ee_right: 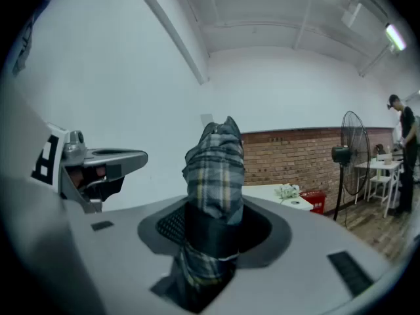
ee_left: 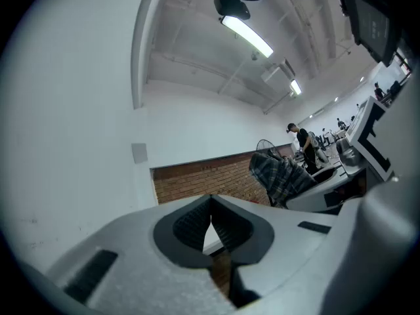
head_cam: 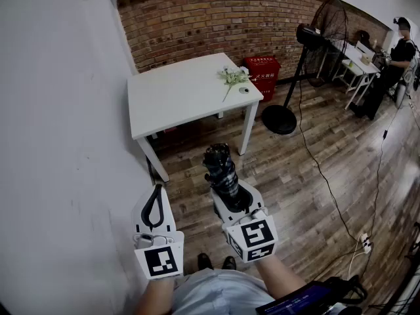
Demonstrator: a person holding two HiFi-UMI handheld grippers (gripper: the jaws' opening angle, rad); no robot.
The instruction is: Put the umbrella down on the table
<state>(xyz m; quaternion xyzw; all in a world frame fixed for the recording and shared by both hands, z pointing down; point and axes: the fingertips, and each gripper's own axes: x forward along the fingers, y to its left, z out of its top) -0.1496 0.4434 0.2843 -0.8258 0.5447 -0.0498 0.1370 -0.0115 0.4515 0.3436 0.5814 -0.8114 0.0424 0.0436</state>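
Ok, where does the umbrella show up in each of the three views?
Head view: the umbrella is just below centre, sticking forward over the wooden floor.
Left gripper view: right of centre at mid height.
Right gripper view: dead centre, clamped between the jaws.
Shared landmark: the brick wall.

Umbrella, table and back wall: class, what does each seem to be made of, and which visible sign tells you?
Umbrella: woven cloth, matt, by its plaid pattern and soft folds. Table: smooth white top and legs, probably painted or laminated board; the core cannot be told. Back wall: bare red brick, with mortar lines showing.
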